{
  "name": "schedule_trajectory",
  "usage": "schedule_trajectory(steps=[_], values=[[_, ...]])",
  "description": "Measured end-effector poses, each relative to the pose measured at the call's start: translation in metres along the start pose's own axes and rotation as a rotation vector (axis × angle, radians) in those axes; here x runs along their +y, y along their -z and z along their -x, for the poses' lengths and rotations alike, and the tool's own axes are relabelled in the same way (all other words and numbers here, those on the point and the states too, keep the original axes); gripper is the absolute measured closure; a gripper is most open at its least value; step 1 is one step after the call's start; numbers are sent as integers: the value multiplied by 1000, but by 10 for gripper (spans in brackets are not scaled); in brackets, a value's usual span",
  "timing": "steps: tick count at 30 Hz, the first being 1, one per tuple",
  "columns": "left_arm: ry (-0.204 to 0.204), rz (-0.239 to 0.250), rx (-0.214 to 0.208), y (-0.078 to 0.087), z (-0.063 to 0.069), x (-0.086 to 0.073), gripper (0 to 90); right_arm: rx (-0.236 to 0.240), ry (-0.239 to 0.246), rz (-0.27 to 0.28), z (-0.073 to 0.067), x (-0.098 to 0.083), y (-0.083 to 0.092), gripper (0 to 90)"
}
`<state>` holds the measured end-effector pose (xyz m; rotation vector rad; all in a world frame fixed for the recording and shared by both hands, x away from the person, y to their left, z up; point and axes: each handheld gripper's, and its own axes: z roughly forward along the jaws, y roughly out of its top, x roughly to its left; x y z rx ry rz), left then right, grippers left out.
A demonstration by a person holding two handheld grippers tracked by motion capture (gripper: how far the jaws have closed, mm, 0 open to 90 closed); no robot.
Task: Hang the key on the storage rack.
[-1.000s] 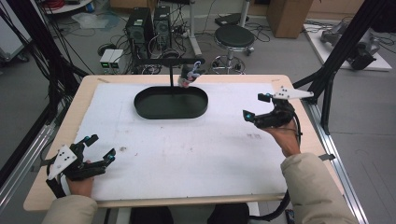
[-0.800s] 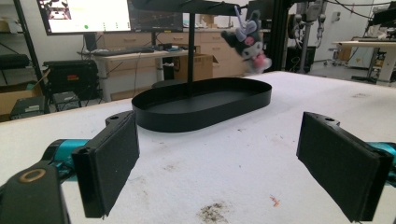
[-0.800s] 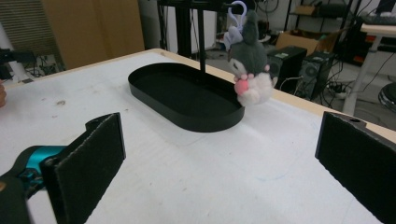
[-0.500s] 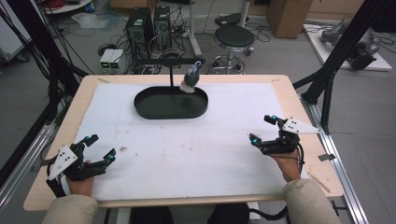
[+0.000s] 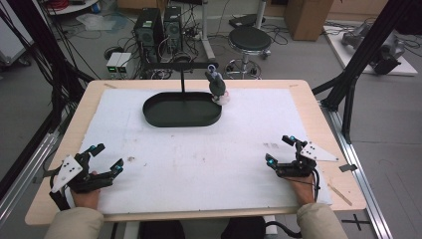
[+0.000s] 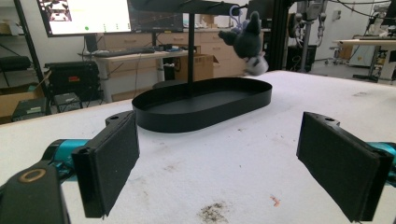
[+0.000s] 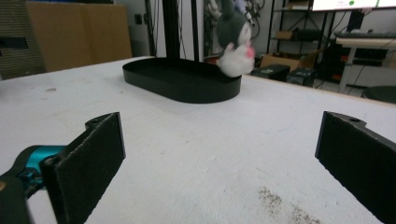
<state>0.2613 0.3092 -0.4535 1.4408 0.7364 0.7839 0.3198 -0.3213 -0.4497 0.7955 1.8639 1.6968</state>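
- Left tool (image 5: pixel 102 167) rests at the lower left of the high view, jaws spread and empty; right tool (image 5: pixel 283 157) sits at the lower right, likewise spread, holding nothing.
- Both lie near the counter (image 5: pixel 199 149) front edge, well apart from the work, likely parked.
- Plush (image 5: pixel 217 85), soft grey and white, hangs from a thin black stand (image 5: pixel 183 79) at upper centre, beside the tray's right end.
- Tray (image 5: pixel 149 110) is a matte black, shallow oval; the counter's white cover looks rough and stained.
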Motion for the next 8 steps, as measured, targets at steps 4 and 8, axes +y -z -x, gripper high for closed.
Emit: schedule_trajectory(steps=[4, 8], values=[[4, 4, 4, 0, 0, 0, 135, -16, -22, 13, 1, -1, 1, 6], [4, 6, 4, 1, 0, 0, 135, -27, -23, 9, 0, -1, 1, 6]])
